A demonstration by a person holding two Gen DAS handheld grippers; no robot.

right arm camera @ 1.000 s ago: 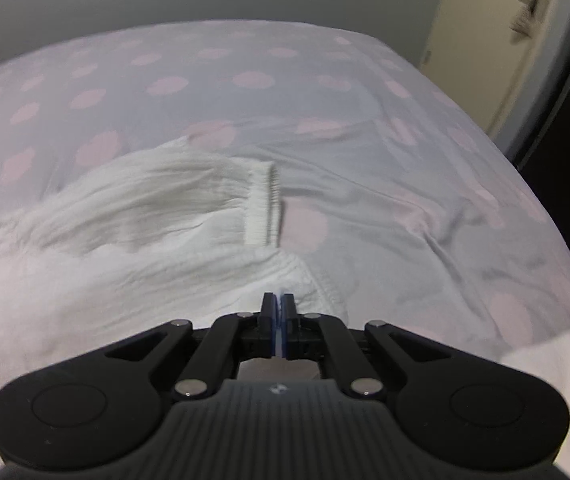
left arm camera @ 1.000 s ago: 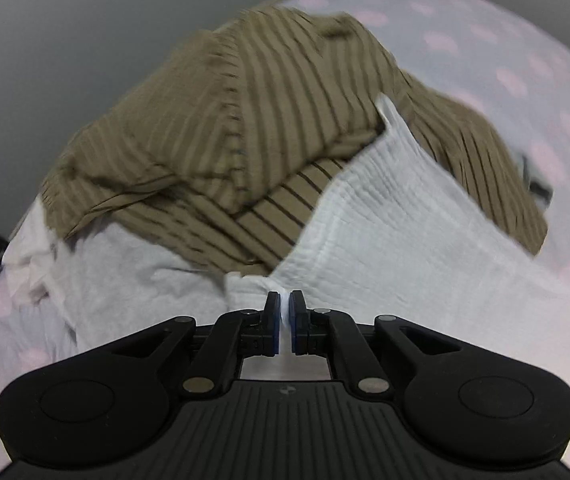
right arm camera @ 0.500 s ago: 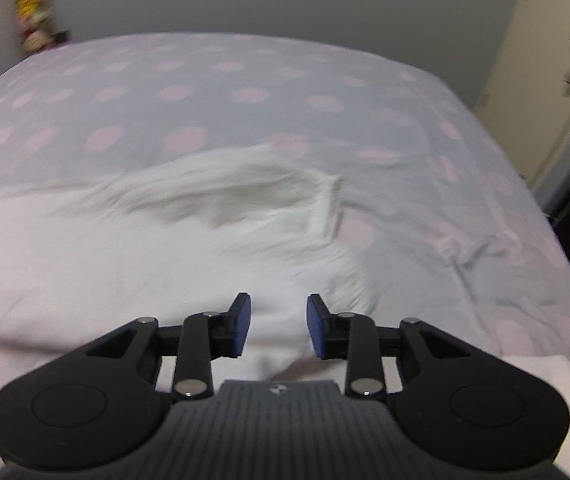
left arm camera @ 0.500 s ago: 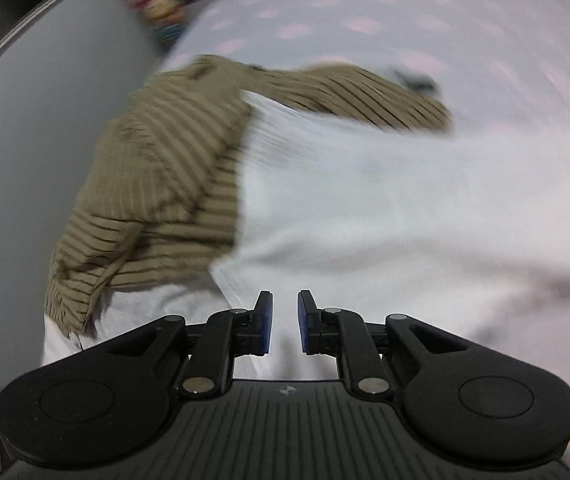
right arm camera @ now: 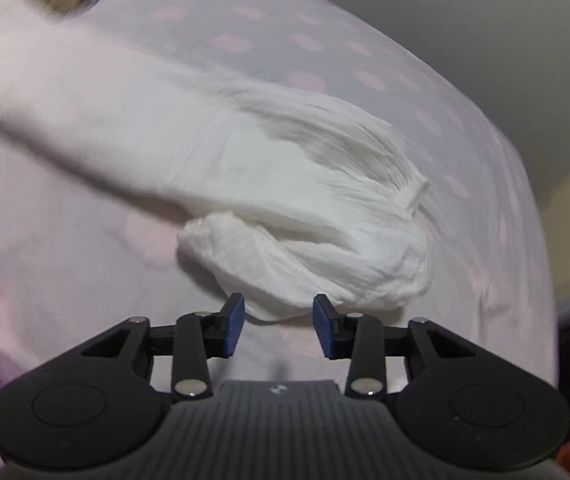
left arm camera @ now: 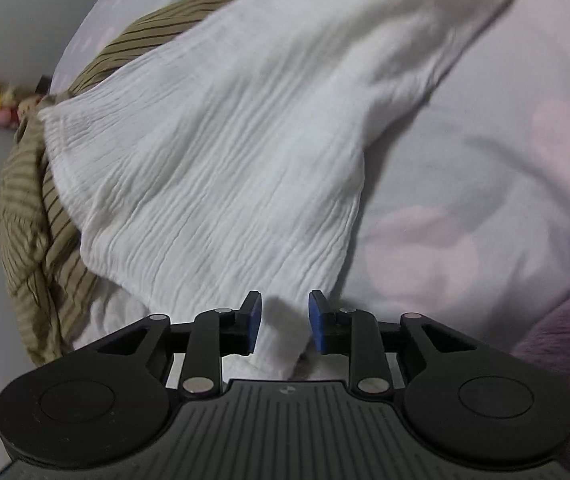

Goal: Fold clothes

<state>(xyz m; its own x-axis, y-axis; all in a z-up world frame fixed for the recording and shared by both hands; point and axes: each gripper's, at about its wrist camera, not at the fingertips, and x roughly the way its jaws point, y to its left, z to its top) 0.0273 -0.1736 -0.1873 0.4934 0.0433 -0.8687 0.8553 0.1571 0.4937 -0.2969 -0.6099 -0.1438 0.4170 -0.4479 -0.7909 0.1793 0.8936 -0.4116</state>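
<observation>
A white crinkled garment (left arm camera: pixel 221 152) lies spread across the bed, its near edge partly over a tan striped shirt (left arm camera: pixel 33 220). My left gripper (left arm camera: pixel 284 320) is open, and a fold of the white cloth lies between its blue pads without being pinched. In the right wrist view the same white garment (right arm camera: pixel 309 200) ends in a bunched, gathered cuff. My right gripper (right arm camera: pixel 278 322) is open just short of that bunched end, with nothing between its fingers.
The bed sheet (left arm camera: pixel 485 184) is pale lilac with pink dots. A purple fuzzy fabric (left arm camera: pixel 565 332) shows at the lower right of the left wrist view and the lower left of the right wrist view. A grey wall (right arm camera: pixel 465 20) stands behind the bed.
Both grippers were shut on the white garment a second ago and have opened, letting it go. Both views have swung round, and the garment now lies on the sheet.
</observation>
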